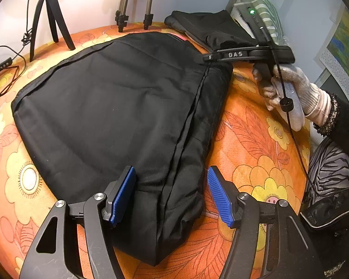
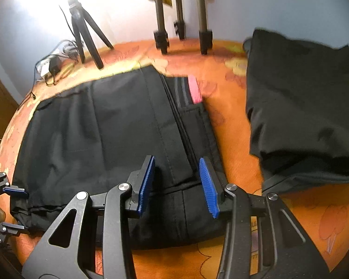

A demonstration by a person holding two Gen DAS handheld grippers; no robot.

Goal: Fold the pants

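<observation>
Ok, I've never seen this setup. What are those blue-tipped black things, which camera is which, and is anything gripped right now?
They are handheld two-finger grippers, one in each of a person's hands; no robot arm. Each picture comes from a fisheye camera on a gripper, looking along its fingers. The left gripper and right gripper are both open, holding nothing, over the black pants lying partly folded on the orange flowered cloth. In the left view, the person's gloved hand holds the right gripper. A second folded dark garment lies to the right, and tripods stand behind.

Glare upper left, fisheye-warped edges, right view blurred
</observation>
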